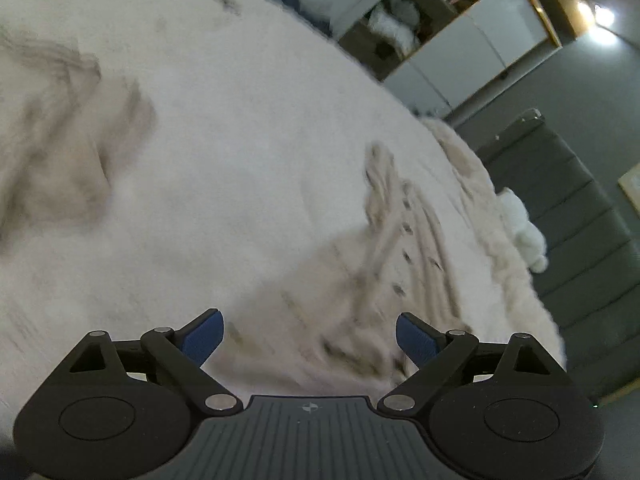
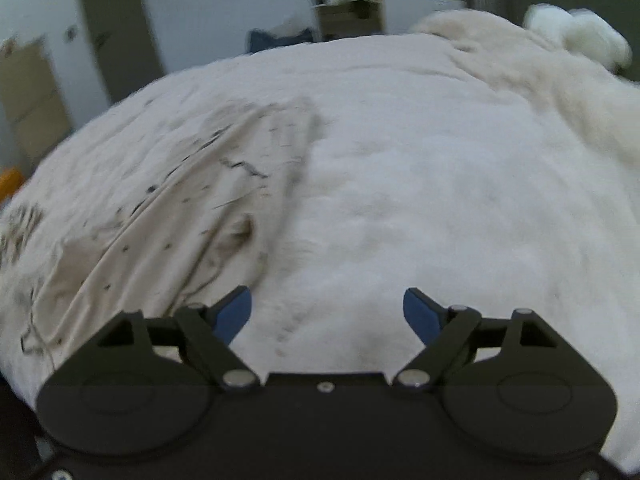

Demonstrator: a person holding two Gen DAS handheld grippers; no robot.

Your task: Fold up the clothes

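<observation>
A pale beige garment with small dark marks lies creased on the white bed, just ahead of my left gripper, which stands open over its near edge with nothing between the blue pads. A second rumpled beige piece sits at the far left of that view. In the right wrist view the same kind of beige, dark-flecked cloth spreads flat to the left. My right gripper is open above bare bedcover, its left pad close to the cloth's edge. Both views are blurred.
A fluffy cream blanket and a white plush toy lie at the bed's far right. A dark padded headboard runs along the bed's edge. Wardrobe shelves and a blue item stand beyond the bed.
</observation>
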